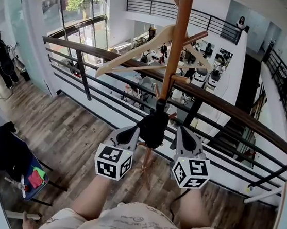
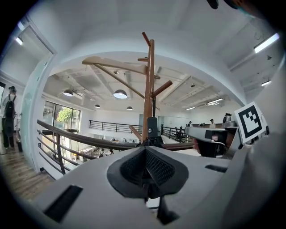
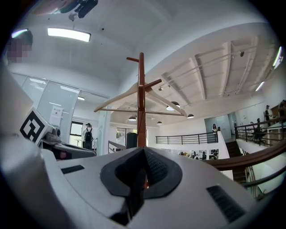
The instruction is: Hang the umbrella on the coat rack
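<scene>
A wooden coat rack (image 1: pixel 176 48) rises straight ahead, with a pale wooden hanger (image 1: pixel 140 54) on one of its upper pegs. A folded black umbrella (image 1: pixel 155 127) stands upright against the pole's lower part, held up between my two grippers. My left gripper (image 1: pixel 133 132) is shut at the umbrella's left side and my right gripper (image 1: pixel 181 134) is shut at its right side. In the left gripper view the umbrella (image 2: pixel 152 127) shows just past the closed pads (image 2: pixel 154 167). In the right gripper view the umbrella (image 3: pixel 131 139) stands left of the pole (image 3: pixel 141 98).
A dark railing (image 1: pixel 89 50) with a wooden top rail runs right behind the rack, above an open floor below. A chair with dark clothes (image 1: pixel 9 152) stands at the lower left. A person (image 1: pixel 0 52) stands far left on the wooden floor.
</scene>
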{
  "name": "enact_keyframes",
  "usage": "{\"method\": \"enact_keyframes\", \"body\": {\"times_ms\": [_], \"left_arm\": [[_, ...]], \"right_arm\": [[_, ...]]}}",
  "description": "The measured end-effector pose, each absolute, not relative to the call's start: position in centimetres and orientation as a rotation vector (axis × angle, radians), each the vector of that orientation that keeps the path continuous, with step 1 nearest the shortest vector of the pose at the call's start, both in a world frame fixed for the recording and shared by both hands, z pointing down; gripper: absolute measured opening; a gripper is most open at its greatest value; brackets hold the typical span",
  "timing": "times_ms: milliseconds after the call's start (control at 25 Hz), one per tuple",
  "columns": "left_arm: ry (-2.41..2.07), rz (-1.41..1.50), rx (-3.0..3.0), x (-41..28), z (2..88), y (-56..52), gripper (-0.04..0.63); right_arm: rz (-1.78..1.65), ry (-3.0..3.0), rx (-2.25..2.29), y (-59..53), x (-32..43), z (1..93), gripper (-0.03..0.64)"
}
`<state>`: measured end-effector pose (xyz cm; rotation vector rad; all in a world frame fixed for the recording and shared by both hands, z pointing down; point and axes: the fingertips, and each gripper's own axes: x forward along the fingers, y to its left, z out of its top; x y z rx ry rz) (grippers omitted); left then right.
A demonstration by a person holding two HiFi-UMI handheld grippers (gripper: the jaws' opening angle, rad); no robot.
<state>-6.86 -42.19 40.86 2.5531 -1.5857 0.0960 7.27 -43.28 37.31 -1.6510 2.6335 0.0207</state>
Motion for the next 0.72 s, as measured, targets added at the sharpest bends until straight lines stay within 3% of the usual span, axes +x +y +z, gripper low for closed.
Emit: {"method": "enact_keyframes", "body": {"times_ms": [720], "left_arm": [[-1.602, 0.1, 2.54, -7.81, 41.05, -42.41, 0.005]], "right_arm": [[-0.009, 2.629, -1.595, -43.21, 6.41, 37.11, 0.002]]}}
